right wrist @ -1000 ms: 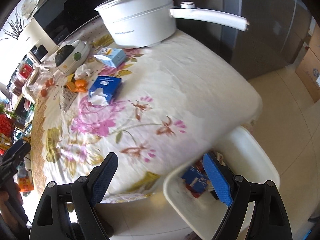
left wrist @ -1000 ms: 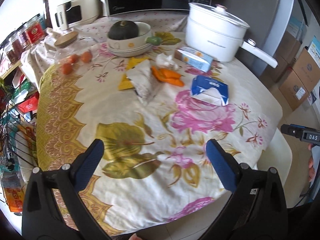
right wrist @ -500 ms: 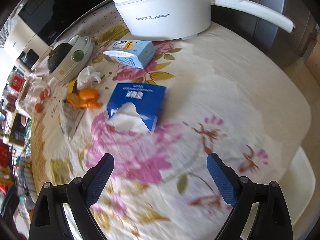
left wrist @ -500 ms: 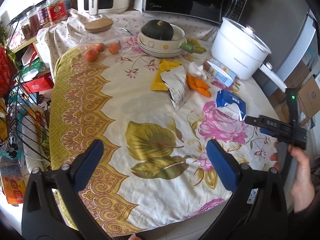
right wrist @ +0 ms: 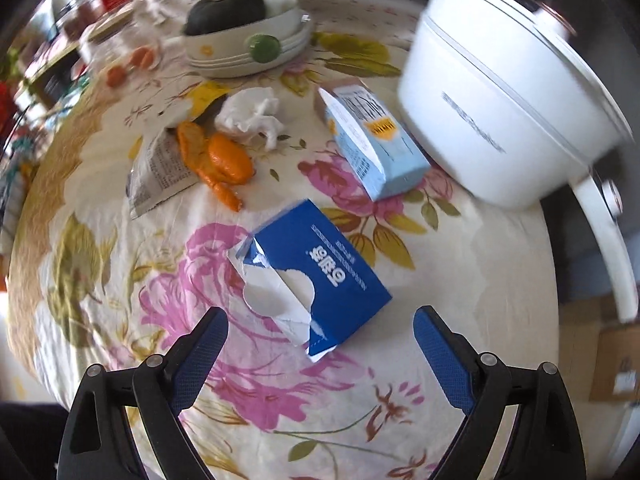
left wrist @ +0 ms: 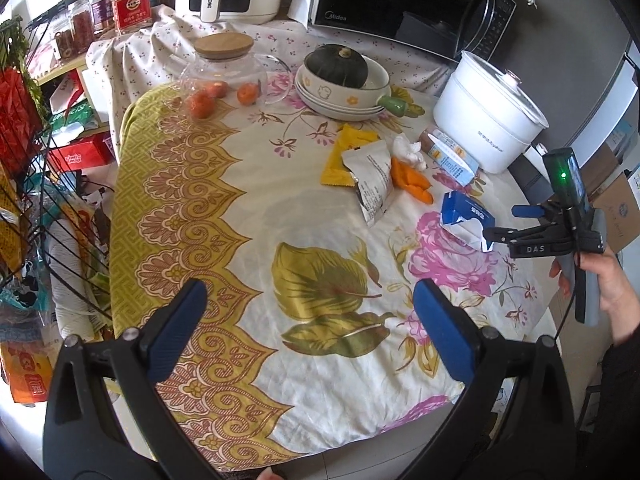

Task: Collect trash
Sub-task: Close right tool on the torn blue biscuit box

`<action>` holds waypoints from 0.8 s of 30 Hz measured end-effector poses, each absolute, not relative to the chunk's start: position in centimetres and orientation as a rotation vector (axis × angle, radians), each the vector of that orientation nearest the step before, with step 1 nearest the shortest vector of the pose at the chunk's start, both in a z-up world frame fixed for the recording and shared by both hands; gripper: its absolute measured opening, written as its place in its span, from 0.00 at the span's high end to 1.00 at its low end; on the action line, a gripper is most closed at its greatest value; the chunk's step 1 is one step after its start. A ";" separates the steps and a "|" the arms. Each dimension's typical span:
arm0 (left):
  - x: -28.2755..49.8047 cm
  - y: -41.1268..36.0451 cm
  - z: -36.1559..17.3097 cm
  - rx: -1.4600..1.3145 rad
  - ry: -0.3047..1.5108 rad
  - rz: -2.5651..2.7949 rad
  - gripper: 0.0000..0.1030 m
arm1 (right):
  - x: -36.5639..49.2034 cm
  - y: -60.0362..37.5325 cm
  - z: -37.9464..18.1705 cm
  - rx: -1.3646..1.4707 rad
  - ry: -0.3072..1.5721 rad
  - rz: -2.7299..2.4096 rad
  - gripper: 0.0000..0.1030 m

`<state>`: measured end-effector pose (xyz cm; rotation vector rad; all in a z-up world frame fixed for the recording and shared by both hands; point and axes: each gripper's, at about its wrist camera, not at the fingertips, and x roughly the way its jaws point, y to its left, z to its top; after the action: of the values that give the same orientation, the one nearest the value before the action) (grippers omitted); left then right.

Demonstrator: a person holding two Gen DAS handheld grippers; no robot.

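Two hand-held grippers in play, both with jaws spread wide and nothing between them. Right hand-held gripper (right wrist: pixel 320 344) sits low and centre in its own view, lined up on the torn blue carton (right wrist: pixel 316 280), which lies flat on the worktop (right wrist: pixel 460 264) just ahead of the fingertips, torn end facing them. My read: that's the next pick, and the wide spread is there to straddle the carton's width.

Left hand-held gripper (left wrist: pixel 310 320) hangs back at the bottom of its view over bare floral cloth, well apart from any trash. Likely parked as an overview while the right side works.

Remaining trash is clustered mid-worktop:
- light-blue milk carton (right wrist: pixel 372 144), on its side, just beside the white pot (right wrist: pixel 508 104), upper right of the right view
- crumpled tissue (right wrist: pixel 250 116) and orange peel (right wrist: pixel 220 160), touching or nearly so, upper left of centre
- grey snack wrapper (left wrist: pixel 372 180) overlapping a yellow packet (left wrist: pixel 344 154), centre right of the left view

Bowl with squash (left wrist: pixel 340 76) and the glass jar (left wrist: pixel 224 68) at the top of the left view look like keepers, not trash.

Right view is motion-blurred at the edges, so detail there is unreliable. No bin visible in either view.

Risk: the carton is empty and torn, so it may crush or slide on the cloth when pinched.
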<state>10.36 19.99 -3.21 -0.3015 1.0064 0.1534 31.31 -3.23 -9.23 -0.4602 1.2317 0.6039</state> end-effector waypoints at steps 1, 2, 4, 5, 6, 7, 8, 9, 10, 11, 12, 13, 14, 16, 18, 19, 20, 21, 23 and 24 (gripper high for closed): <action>10.5 20.0 -3.4 -0.305 1.012 0.156 0.01 | 31.5 -3.0 -9.3 -0.476 1.232 0.639 0.07; 10.6 20.0 -3.6 -0.304 1.017 0.157 0.01 | 31.6 -2.7 -9.5 -0.494 1.227 0.658 0.07; 10.9 19.9 -3.9 -0.287 1.032 0.163 0.01 | 31.9 -2.2 -9.9 -0.540 1.218 0.685 0.07; 11.0 19.8 -4.0 -0.279 1.038 0.163 0.01 | 32.0 -2.1 -10.2 -0.560 1.219 0.695 0.07; 11.1 19.7 -4.1 -0.275 1.041 0.162 0.01 | 32.2 -2.0 -10.6 -0.579 1.223 0.700 0.07; 11.2 19.7 -4.2 -0.272 1.044 0.162 0.01 | 32.6 -2.0 -10.9 -0.588 1.224 0.703 0.07; 11.3 19.6 -4.2 -0.272 1.045 0.160 0.01 | 32.8 -1.9 -11.2 -0.593 1.226 0.712 0.08; 11.3 19.5 -4.2 -0.271 1.047 0.156 0.01 | 33.0 -1.8 -11.5 -0.589 1.230 0.730 0.08; 11.4 19.4 -4.2 -0.272 1.048 0.153 0.01 | 33.2 -1.7 -11.8 -0.582 1.238 0.751 0.08; 11.5 19.3 -4.1 -0.274 1.047 0.148 0.01 | 33.4 -1.6 -12.1 -0.577 1.242 0.764 0.08; 11.5 19.2 -4.1 -0.279 1.047 0.141 0.01 | 33.4 -1.5 -12.3 -0.575 1.241 0.767 0.07; 11.5 19.1 -4.0 -0.284 1.046 0.134 0.01 | 33.5 -1.4 -12.6 -0.574 1.236 0.766 0.08; 11.6 19.0 -4.0 -0.288 1.044 0.129 0.01 | 33.6 -1.2 -13.0 -0.573 1.236 0.764 0.08; 11.6 18.7 -3.8 -0.291 1.040 0.122 0.01 | 33.7 -0.9 -13.9 -0.581 1.244 0.755 0.08; 11.7 18.5 -3.6 -0.292 1.036 0.117 0.01 | 33.8 -0.7 -14.9 -0.592 1.256 0.740 0.06; 11.7 18.4 -3.6 -0.295 1.035 0.115 0.01 | 33.7 -0.7 -15.3 -0.587 1.254 0.731 0.05; 11.8 18.3 -3.5 -0.297 1.034 0.110 0.01 | 33.7 -1.0 -15.4 -0.555 1.248 0.721 0.05; 11.8 18.2 -3.5 -0.300 1.033 0.104 0.01 | 33.7 -1.2 -15.5 -0.532 1.251 0.714 0.05; 11.8 17.9 -3.4 -0.308 1.033 0.091 0.01 | 33.6 -1.8 -15.7 -0.486 1.255 0.693 0.05; 11.9 17.7 -3.4 -0.310 1.035 0.083 0.01 | 33.5 -2.3 -15.7 -0.473 1.254 0.684 0.05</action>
<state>11.86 17.75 -3.42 -0.3095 1.0346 0.0831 33.48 -2.26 -15.72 -0.4732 1.2542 0.6845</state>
